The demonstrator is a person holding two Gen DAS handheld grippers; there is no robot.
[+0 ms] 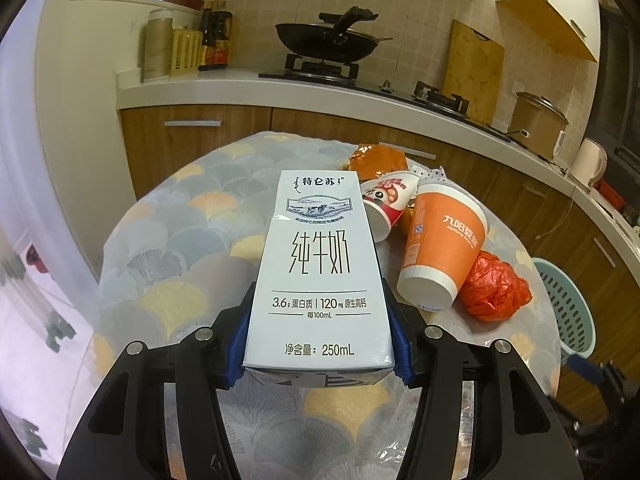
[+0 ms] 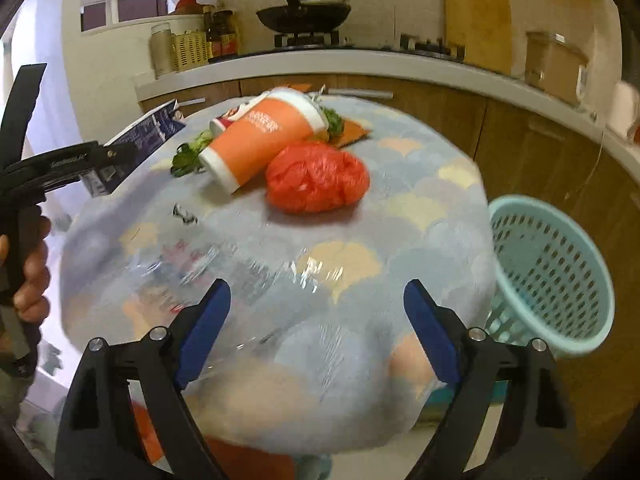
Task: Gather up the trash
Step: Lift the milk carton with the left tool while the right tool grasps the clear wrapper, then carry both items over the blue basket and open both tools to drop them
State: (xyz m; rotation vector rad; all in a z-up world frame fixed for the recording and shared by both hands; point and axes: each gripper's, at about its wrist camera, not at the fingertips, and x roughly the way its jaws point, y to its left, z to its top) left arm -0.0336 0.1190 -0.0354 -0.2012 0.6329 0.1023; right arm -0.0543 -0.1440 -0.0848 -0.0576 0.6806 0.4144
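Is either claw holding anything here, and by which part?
The left claw holds the milk carton, its blue pads pressed against the two side faces near the bottom end. The right claw is open and holds nothing.

On the table, the cup lies touching the bag, basket beside.

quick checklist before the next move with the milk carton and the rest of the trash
1. Left gripper clamped on milk carton: ok, pads press both sides.
2. Right gripper free to pick: ok, jaws wide, nothing between them.
3. Basket within sight beside the table: ok.
4. Basket has room: cannot tell, inside mostly hidden.
5. Remaining trash reachable: ok, orange cup lies tipped, red bag beside it.
6. Cup empty: cannot tell.
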